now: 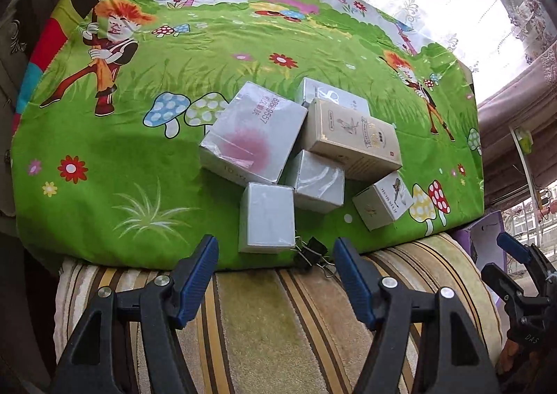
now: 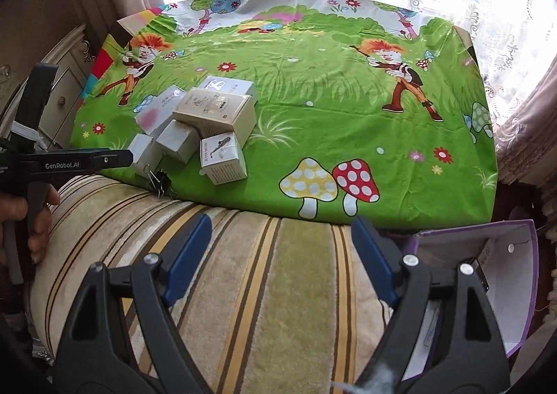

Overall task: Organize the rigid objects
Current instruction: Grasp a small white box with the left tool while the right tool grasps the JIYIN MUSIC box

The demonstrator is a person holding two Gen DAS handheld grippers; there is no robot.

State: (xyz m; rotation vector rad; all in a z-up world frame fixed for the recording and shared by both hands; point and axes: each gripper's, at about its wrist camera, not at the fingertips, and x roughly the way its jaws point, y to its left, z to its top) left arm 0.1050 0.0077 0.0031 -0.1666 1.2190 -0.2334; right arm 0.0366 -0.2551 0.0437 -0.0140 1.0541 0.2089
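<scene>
White boxes (image 1: 299, 146) lay in a messy pile on the green cloth (image 1: 139, 150). Both claws, left gripper (image 1: 275, 251) and right gripper (image 2: 282, 230), were wide open and empty. Nothing was picked up yet; the nearest small box (image 1: 266, 218) looked like the first grab.

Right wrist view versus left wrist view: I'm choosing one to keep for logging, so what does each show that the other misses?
Only the right wrist view shows the open purple box's white interior, the hand gripping the left tool, and a white dresser. Only the left wrist view shows the red printed digits on the largest white box. Both show the box pile, the black binder clip, the cartoon cloth and the striped cushion.
</scene>
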